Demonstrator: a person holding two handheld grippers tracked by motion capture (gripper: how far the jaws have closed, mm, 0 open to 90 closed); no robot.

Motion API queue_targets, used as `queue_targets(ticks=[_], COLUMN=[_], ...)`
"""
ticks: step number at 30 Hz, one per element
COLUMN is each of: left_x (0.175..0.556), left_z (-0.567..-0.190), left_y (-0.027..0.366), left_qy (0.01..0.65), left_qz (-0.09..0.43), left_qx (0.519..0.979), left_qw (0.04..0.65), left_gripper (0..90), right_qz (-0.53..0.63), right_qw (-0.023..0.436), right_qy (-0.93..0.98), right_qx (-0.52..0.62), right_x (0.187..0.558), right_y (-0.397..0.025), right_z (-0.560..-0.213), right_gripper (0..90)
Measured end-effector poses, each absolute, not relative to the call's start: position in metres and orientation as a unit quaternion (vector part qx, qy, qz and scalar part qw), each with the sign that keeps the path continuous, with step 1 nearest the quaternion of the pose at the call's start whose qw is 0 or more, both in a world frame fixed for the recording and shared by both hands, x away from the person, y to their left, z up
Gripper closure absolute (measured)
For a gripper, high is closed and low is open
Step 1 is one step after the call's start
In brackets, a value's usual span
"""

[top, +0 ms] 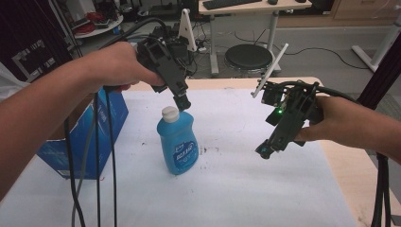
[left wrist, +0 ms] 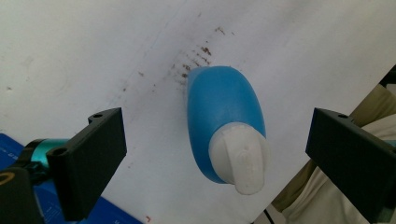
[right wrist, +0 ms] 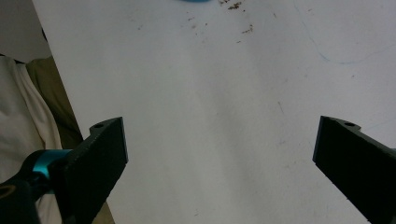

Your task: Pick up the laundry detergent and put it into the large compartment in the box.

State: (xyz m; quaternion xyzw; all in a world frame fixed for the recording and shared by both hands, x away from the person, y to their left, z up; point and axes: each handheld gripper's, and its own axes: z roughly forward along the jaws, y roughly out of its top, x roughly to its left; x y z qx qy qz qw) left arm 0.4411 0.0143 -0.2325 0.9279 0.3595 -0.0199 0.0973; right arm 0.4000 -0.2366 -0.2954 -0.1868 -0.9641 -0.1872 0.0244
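A blue dish-soap bottle [top: 178,142] with a white cap [top: 170,114] stands upright on the white table sheet [top: 236,189]. My left gripper [top: 182,100] hovers just above and behind the cap, pointing down, open. From the left gripper view the bottle [left wrist: 219,102] and its cap [left wrist: 240,158] sit between the wide-apart jaws, untouched. My right gripper [top: 265,151] hangs over the sheet to the bottle's right, tilted down-left, open and holding nothing. In the right gripper view the bare sheet [right wrist: 219,116] lies between its jaws, with a sliver of the bottle [right wrist: 194,1] at the top edge.
A blue cardboard box [top: 82,135] sits at the table's left edge, with cables [top: 97,165] hanging in front of it. Brown specks [top: 208,150] mark the sheet beside the bottle. Beyond the table are a round stool [top: 248,56] and a desk [top: 250,7].
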Motion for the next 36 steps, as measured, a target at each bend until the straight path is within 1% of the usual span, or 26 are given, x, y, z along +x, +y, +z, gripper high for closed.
queue_targets(ticks=[12,23,36], left_x=[0.431,0.425,0.425], left_z=[-0.248,-0.27,-0.291], left_y=[0.013,0.008,0.011], left_qy=[0.356,0.368,0.383], left_qz=[-0.028,-0.028,-0.029], left_qx=[0.93,0.926,0.919], left_qw=[0.087,0.078,0.089], left_gripper=[5.1,5.1,5.1], right_qz=[-0.189,-0.189,-0.186], right_qw=[0.025,0.026,0.029], right_qy=[-0.965,-0.965,-0.966], right_qx=[-0.179,-0.178,-0.176], right_x=[0.4,0.4,0.401], right_y=[-0.233,-0.231,-0.231], right_z=[-0.297,-0.298,-0.3], right_gripper=[2.2,2.2,2.2])
